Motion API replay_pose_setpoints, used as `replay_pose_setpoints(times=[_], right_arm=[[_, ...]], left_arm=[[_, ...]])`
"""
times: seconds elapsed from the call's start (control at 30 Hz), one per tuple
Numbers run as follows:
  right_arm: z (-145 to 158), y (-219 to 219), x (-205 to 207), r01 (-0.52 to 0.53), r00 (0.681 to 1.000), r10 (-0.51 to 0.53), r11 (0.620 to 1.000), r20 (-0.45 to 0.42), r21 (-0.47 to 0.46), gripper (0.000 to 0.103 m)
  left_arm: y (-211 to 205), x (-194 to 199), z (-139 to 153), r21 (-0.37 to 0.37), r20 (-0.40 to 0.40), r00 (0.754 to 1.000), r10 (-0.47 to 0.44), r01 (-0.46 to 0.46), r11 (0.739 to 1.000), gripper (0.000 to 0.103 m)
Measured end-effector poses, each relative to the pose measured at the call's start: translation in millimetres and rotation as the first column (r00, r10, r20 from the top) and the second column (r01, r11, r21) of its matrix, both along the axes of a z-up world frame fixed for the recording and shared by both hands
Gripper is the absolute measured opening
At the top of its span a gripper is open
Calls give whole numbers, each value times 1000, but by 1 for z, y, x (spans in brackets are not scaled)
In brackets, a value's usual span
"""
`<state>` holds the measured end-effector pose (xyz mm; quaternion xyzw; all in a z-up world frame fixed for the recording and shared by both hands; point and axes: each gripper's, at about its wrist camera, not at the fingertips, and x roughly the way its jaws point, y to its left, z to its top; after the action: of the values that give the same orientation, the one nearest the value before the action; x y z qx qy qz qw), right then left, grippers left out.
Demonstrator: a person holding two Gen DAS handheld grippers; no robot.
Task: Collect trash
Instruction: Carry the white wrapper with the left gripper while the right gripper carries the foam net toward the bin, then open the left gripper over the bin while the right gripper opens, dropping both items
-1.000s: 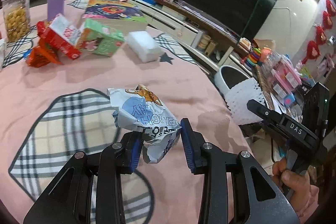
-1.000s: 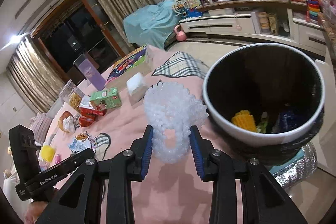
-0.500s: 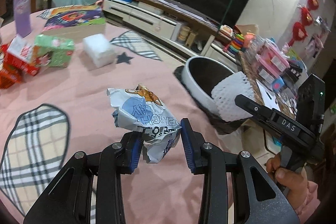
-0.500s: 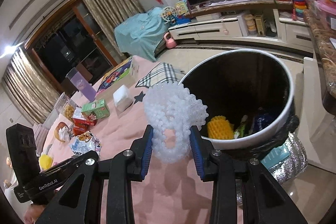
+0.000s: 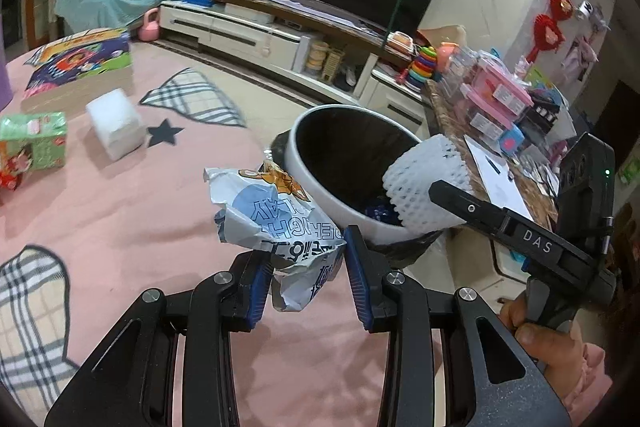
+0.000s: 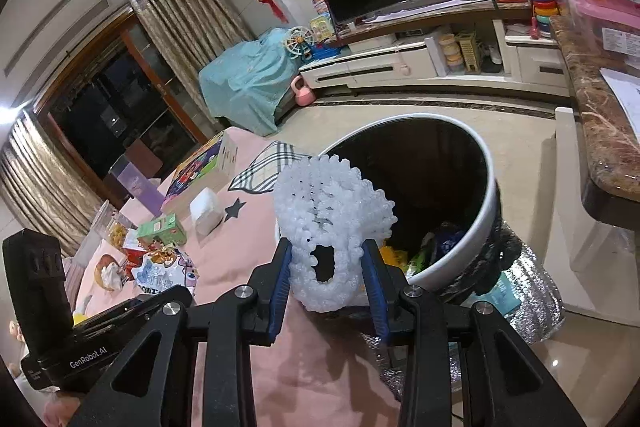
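Note:
My left gripper is shut on a crumpled white and blue snack bag, held above the pink tablecloth just short of the white trash bin. In the right wrist view my right gripper is shut on a white foam fruit net, which hangs at the near rim of the trash bin. The bin holds a yellow item and dark wrappers. The foam net and the right gripper's finger show over the bin in the left wrist view. The snack bag appears at left in the right wrist view.
On the pink tablecloth lie a white foam block, a green box and a colourful flat box. A marble counter with pink boxes stands right of the bin. A hand holds the right gripper.
Both grippers have moved toward the bin with their loads still gripped. The bin has come into the left wrist view, and the foam net now hangs at the bin's rim.

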<state>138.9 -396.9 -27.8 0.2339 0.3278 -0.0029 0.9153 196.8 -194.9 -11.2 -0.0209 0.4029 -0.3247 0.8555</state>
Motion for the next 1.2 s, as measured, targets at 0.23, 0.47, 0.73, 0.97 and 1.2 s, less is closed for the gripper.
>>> replay_pose_setpoints(times=[0.23,0.47,0.73,0.97,1.2], right_arm=[[2,-16,2,15,1000,-15,1000,-6,0,35],[1,-31,4,41,999,-41,999,-14,0,36],[1,-45,11,55,998,-55,998,-27,-4,37],[-2,-52,22,58,997,-58,998,-46,-3,38],[-6,-57,34,73,995,-72,997,-65,15,44]], left_arm=[[-28,7,3,18,11,998,-55,55,998,33],[-52,14,0,30,3,996,-87,87,996,33],[-76,21,-2,43,0,993,-119,118,992,33],[-92,29,-8,69,-15,991,-132,132,989,34],[-96,40,-16,87,-36,993,-115,118,989,46]])
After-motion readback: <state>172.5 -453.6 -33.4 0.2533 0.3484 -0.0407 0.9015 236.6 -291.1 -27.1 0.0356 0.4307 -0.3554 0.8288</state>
